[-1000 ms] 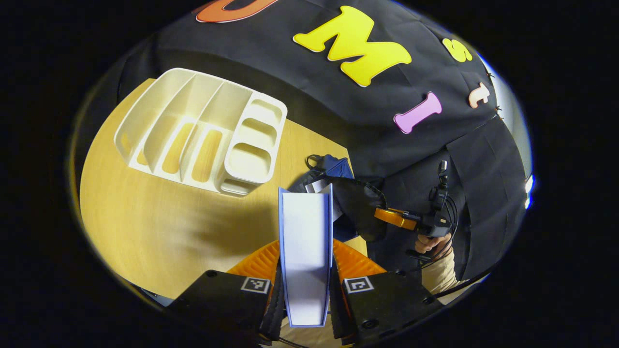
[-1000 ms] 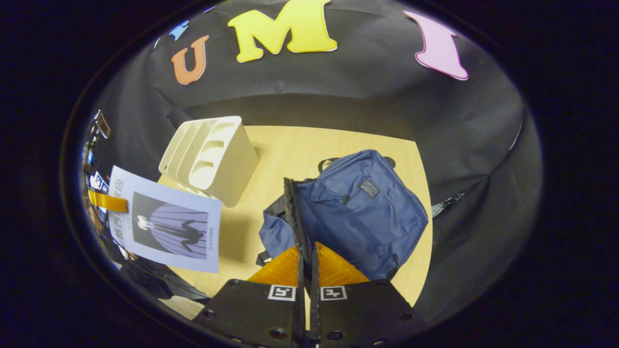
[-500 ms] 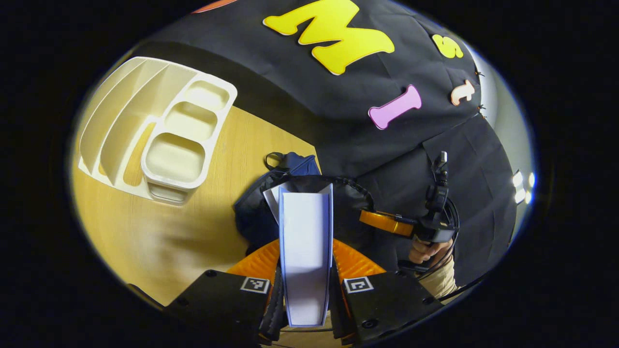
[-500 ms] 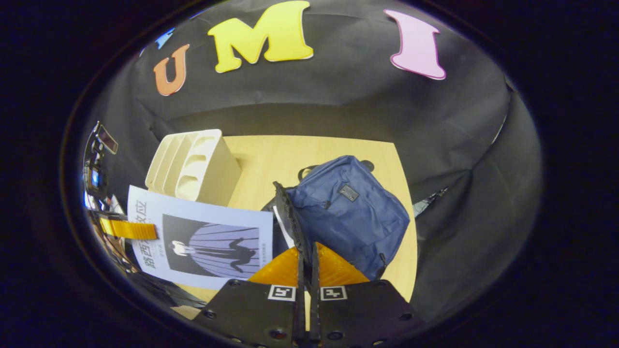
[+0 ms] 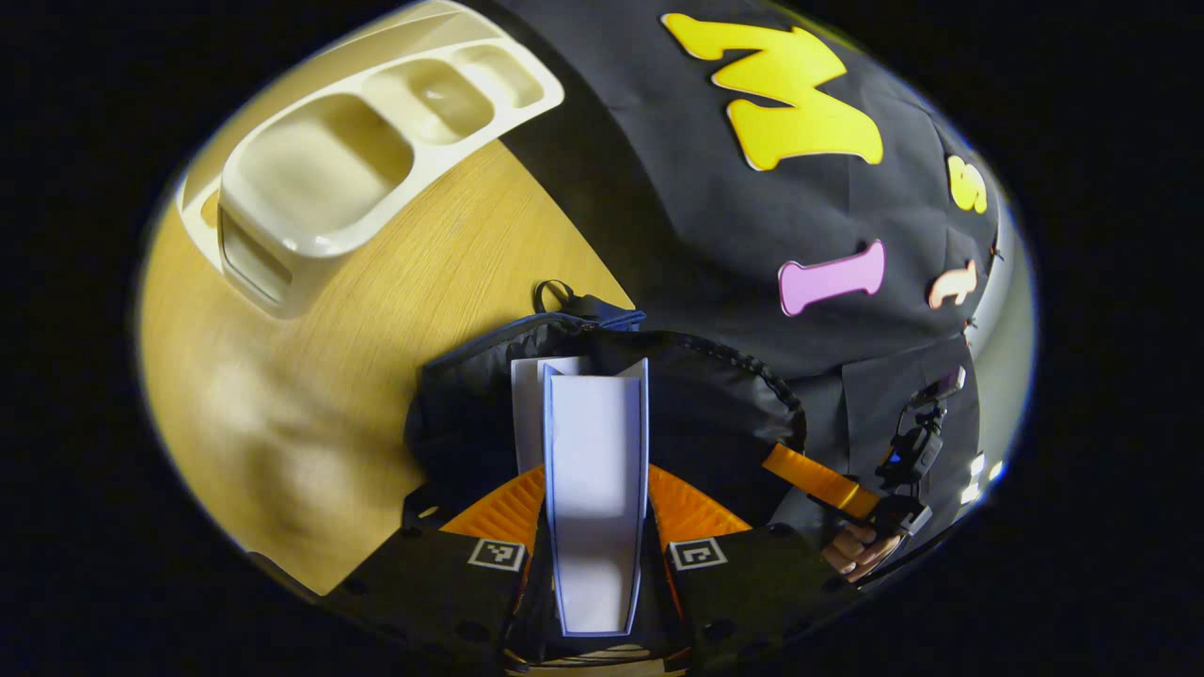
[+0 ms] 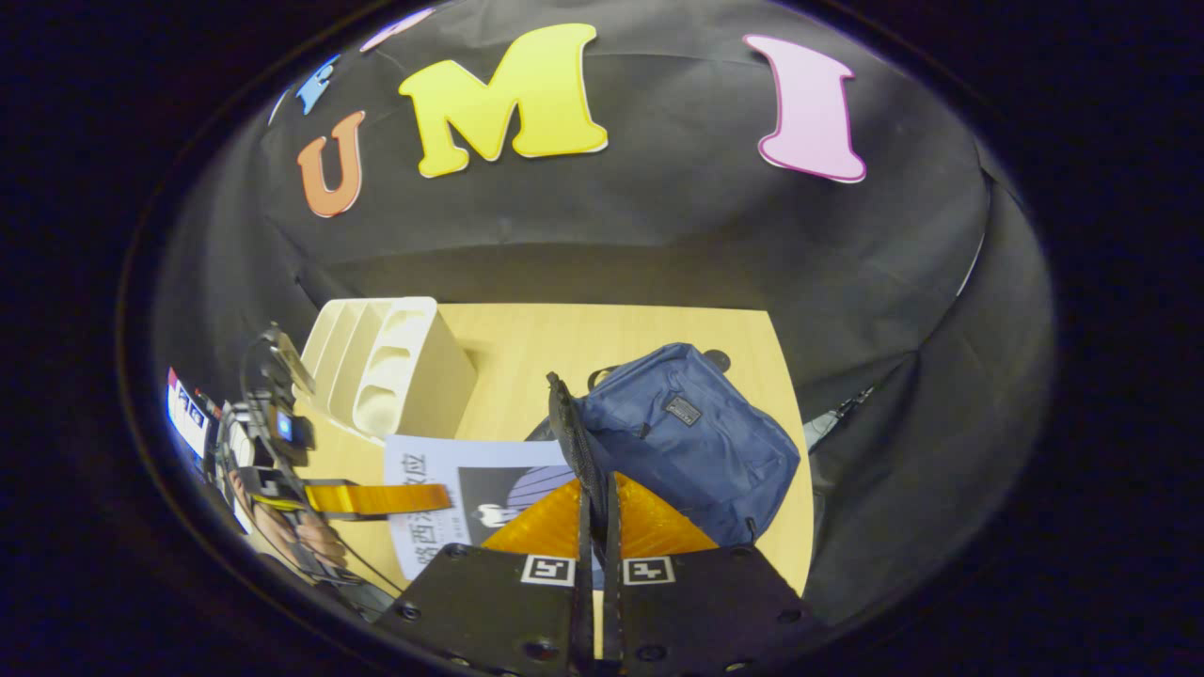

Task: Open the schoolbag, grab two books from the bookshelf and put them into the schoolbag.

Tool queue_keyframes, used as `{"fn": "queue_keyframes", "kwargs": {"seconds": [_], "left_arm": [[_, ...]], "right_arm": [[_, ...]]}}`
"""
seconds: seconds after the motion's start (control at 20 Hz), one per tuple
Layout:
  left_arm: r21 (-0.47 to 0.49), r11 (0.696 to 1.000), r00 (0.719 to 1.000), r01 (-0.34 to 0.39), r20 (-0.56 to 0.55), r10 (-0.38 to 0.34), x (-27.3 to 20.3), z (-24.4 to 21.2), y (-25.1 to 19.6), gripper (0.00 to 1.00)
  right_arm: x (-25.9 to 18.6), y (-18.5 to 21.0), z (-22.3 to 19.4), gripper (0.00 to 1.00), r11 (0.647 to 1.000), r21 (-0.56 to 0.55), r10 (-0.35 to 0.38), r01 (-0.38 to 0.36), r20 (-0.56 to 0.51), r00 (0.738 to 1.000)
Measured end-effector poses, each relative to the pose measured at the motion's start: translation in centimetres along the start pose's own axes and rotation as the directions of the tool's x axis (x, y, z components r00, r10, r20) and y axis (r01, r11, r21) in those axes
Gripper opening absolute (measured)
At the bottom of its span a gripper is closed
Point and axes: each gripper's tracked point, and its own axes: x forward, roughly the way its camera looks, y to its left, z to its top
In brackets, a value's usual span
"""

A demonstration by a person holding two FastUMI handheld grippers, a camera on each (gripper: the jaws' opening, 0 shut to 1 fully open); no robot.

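My left gripper [image 5: 594, 494] is shut on a pale blue book [image 5: 596, 451], held edge-on over the open mouth of the dark blue schoolbag [image 5: 470, 414]. A second book's white edge [image 5: 527, 414] stands inside the bag beside it. In the right gripper view, my right gripper [image 6: 594, 489] is shut on the bag's black zip edge [image 6: 569, 432], holding it up. The blue schoolbag [image 6: 696, 432] lies on the table, and the book's cover [image 6: 461, 489] reaches its opening, with the left gripper [image 6: 386, 498] on it. The white bookshelf [image 5: 367, 160] stands far left with bare slots.
The wooden table [image 5: 310, 376] has free room between the bookshelf and the bag. The right gripper's orange finger [image 5: 814, 478] and the hand [image 5: 856, 550] holding it sit at the bag's right rim. Black cloth walls close in behind and to the right.
My left gripper has carried the book away from the bookshelf to the bag's open mouth. My right gripper keeps its hold on the zip edge, and the view has tilted up a little.
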Motion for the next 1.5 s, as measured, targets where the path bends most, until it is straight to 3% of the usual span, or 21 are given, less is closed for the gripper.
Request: {"fn": "queue_keyframes", "kwargs": {"seconds": [0.2, 0.25, 0.35, 0.4, 0.7, 0.8, 0.85, 1.1, 1.3, 1.5], "left_arm": [[-0.095, 0.993, 0.995, 0.064, 0.085, -0.056, 3.4, -1.0, 0.4, 0.41], [-0.096, 0.992, 0.992, 0.076, 0.108, -0.066, 4.2, -1.2, 0.3, 0.42], [-0.079, 0.993, 0.987, 0.092, 0.141, -0.081, 5.6, -2.0, 0.4, 0.46], [-0.068, 0.993, 0.985, 0.1, 0.151, -0.089, 6.1, -2.3, 0.4, 0.42], [-0.068, 0.989, 0.972, 0.135, 0.2, -0.119, 9.9, -2.9, -0.5, 0.42], [-0.076, 0.985, 0.968, 0.154, 0.213, -0.135, 11.4, -2.9, -0.7, 0.41], [-0.083, 0.983, 0.966, 0.164, 0.217, -0.143, 12.2, -2.7, -0.8, 0.42], [-0.09, 0.973, 0.957, 0.21, 0.223, -0.186, 15.3, -2.2, -1.2, 0.41], [-0.081, 0.969, 0.951, 0.233, 0.227, -0.209, 17.5, -1.7, -1.0, 0.41], [-0.086, 0.959, 0.943, 0.268, 0.225, -0.244, 19.1, -1.3, -1.0, 0.41]], "right_arm": [[1.3, 1.5, -0.9, 0.04, 0.995, -0.042, 0.092, -0.095, -0.064, 0.994], [1.5, 2.0, -1.1, 0.0, 0.99, -0.06, 0.119, -0.124, -0.077, 0.99], [2.1, 2.8, -2.0, 0.04, 0.976, -0.117, 0.172, -0.186, -0.121, 0.978], [2.4, 3.3, -2.5, 0.04, 0.964, -0.15, 0.198, -0.219, -0.139, 0.97], [3.6, 5.4, -5.0, 0.04, 0.859, -0.345, 0.303, -0.379, -0.254, 0.918], [3.8, 5.9, -4.8, 0.07, 0.838, -0.364, 0.325, -0.406, -0.265, 0.908], [3.7, 5.8, -4.7, 0.02, 0.829, -0.374, 0.33, -0.416, -0.273, 0.904], [3.4, 5.9, -4.4, 0.02, 0.801, -0.378, 0.373, -0.464, -0.29, 0.881], [2.9, 5.7, -4.5, 0.02, 0.796, -0.37, 0.393, -0.48, -0.287, 0.874], [2.5, 5.0, -4.6, 0.0, 0.814, -0.328, 0.405, -0.479, -0.271, 0.874]]}}
